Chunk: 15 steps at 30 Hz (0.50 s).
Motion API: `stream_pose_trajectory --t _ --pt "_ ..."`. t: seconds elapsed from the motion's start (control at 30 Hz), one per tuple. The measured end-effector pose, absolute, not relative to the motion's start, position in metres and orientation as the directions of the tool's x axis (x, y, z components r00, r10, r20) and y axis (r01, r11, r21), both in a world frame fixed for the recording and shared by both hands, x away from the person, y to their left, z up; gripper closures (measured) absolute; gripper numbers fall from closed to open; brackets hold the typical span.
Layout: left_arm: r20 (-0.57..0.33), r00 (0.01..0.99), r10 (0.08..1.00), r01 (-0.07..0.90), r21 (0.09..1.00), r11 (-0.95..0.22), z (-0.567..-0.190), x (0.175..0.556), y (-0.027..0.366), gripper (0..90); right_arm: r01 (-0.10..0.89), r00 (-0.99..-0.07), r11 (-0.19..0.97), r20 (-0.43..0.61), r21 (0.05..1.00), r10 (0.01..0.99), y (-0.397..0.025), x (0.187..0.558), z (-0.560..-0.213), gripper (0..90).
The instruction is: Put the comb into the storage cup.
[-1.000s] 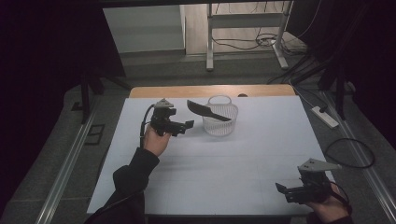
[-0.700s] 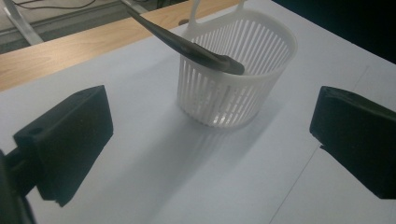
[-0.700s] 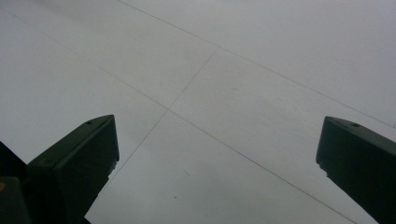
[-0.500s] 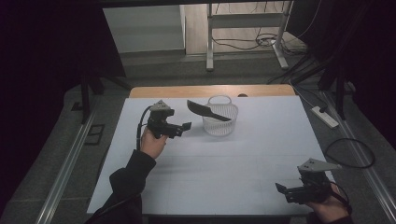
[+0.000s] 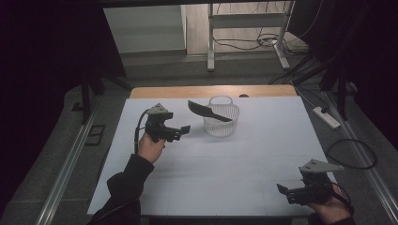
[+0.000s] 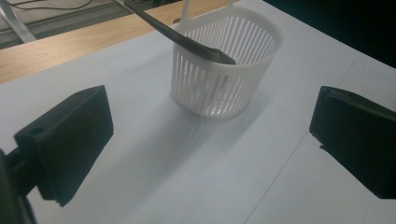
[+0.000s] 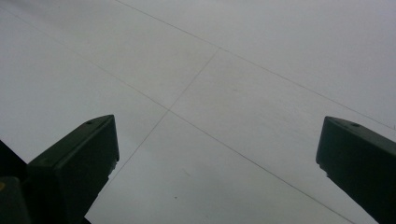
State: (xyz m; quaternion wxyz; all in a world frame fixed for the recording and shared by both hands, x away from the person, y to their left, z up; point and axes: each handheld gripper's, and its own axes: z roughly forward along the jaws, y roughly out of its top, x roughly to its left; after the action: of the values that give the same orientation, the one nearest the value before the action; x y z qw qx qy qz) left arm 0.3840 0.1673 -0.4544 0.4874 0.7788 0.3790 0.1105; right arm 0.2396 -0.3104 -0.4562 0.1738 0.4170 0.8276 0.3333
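White sheeting covers our table [image 5: 220, 173], with a slatted basket [image 5: 221, 117] just ahead of our left tongs [image 5: 184, 131]. Across its rim leans a dark spatula [image 5: 206, 111], blade jutting out toward those tongs. Both left and right tongs [image 5: 283, 190] gape wide, gripping nothing. We judge the reach is on; next, we close on the spatula's blade end.

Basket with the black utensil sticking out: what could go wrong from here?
1. The black utensil leans over the rim of the white basket, its broad end hanging outside; that weight or a nudge could tip the light basket.
2. The left gripper sits open just beside the basket; closing in could knock the overhanging end first.
3. The right gripper, open at the near corner, seems too far off to steady anything.
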Motion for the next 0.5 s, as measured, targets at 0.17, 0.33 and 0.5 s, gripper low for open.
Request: stream_pose_trajectory --t 0.17,0.33,0.5 --pt "-0.182 0.687 0.703 0.477 0.843 -0.247 -0.456 0.38 0.169 0.0 0.57 -0.591 0.427 -0.011 0.702 0.807 -0.311 0.239 -0.456 0.0" --pt "-0.18 0.682 0.709 0.48 0.841 -0.248 -0.456 0.376 0.171 0.0 0.569 -0.59 0.424 -0.009 0.705 0.807 -0.311 0.239 -0.456 0.0" --pt "-0.183 0.673 0.717 0.489 0.838 -0.244 -0.456 0.372 0.174 0.0 0.569 -0.592 0.425 -0.008 0.704 0.806 -0.311 0.239 -0.456 0.0"
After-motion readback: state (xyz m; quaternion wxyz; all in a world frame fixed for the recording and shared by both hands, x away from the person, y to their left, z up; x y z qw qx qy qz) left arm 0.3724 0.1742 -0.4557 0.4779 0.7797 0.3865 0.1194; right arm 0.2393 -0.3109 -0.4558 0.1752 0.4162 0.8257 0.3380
